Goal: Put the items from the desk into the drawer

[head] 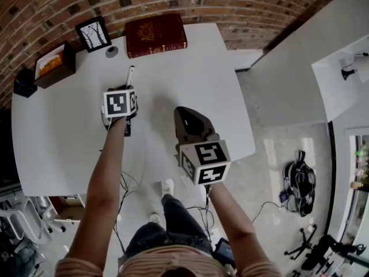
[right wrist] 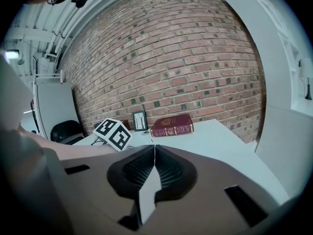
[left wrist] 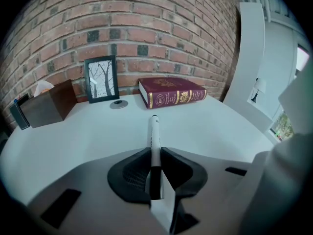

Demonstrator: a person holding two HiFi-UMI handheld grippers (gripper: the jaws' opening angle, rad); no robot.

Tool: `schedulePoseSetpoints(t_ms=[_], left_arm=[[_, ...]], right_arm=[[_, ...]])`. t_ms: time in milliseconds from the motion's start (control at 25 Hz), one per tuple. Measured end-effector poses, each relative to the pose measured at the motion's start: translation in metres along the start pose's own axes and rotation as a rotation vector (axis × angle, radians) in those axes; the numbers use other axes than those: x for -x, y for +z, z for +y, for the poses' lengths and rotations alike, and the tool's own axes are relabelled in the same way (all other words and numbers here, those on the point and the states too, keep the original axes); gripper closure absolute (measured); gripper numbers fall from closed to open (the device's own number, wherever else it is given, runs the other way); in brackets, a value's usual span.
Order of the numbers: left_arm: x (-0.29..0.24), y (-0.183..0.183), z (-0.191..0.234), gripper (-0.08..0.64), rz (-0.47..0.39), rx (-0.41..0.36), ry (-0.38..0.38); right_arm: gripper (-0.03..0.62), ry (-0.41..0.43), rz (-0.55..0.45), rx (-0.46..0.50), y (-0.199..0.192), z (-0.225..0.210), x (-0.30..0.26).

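Note:
A white marker pen [left wrist: 154, 136] with a black rear end sticks forward out of my left gripper [left wrist: 155, 152], which is shut on it over the white desk [head: 190, 68]. From the head view the pen's tip [head: 131, 71] points toward the brick wall, just beyond the left gripper [head: 125, 89]. My right gripper [head: 182, 111] hovers over the desk to the right of the left one. Its jaws are shut with nothing between them [right wrist: 154, 148]. A dark red book [head: 155, 34] lies at the back of the desk.
Along the back edge stand a small picture frame [head: 93, 33], a brown tissue box [head: 55, 62], a dark blue holder [head: 24, 82] and a small round disc [head: 112, 51]. Right of the desk is floor [head: 277, 154] with a bag and cables. No drawer is in view.

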State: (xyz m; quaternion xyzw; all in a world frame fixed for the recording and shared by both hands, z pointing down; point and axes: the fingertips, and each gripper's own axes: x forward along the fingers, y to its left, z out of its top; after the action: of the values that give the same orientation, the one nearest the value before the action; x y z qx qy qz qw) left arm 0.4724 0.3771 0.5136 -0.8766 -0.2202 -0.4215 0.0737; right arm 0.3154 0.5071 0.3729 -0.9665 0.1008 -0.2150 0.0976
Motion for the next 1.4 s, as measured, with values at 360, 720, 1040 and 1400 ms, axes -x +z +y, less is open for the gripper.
schedulePoseSetpoints(t_ms=[360, 720, 1040, 1400], left_arm=[[0.023, 0.020, 0.002, 0.489, -0.164, 0.037, -0.023], [0.078, 0.034, 0.008, 0.489, -0.314, 0.046, -0.032], [0.131, 0.035, 0.012, 0.489, -0.404, 0.058, -0.030], [0.195, 0.034, 0.027, 0.489, -0.497, 0.068, -0.001]], right_arm=[[0.575, 0.010, -0.008, 0.017, 0.005, 0.007, -0.001], [0.574, 0.027, -0.024, 0.020, 0.013, 0.025, -0.004], [0.574, 0.064, -0.022, 0.045, 0.019, 0.044, -0.014], [0.575, 0.123, -0.010, 0.103, 0.028, 0.077, -0.037]])
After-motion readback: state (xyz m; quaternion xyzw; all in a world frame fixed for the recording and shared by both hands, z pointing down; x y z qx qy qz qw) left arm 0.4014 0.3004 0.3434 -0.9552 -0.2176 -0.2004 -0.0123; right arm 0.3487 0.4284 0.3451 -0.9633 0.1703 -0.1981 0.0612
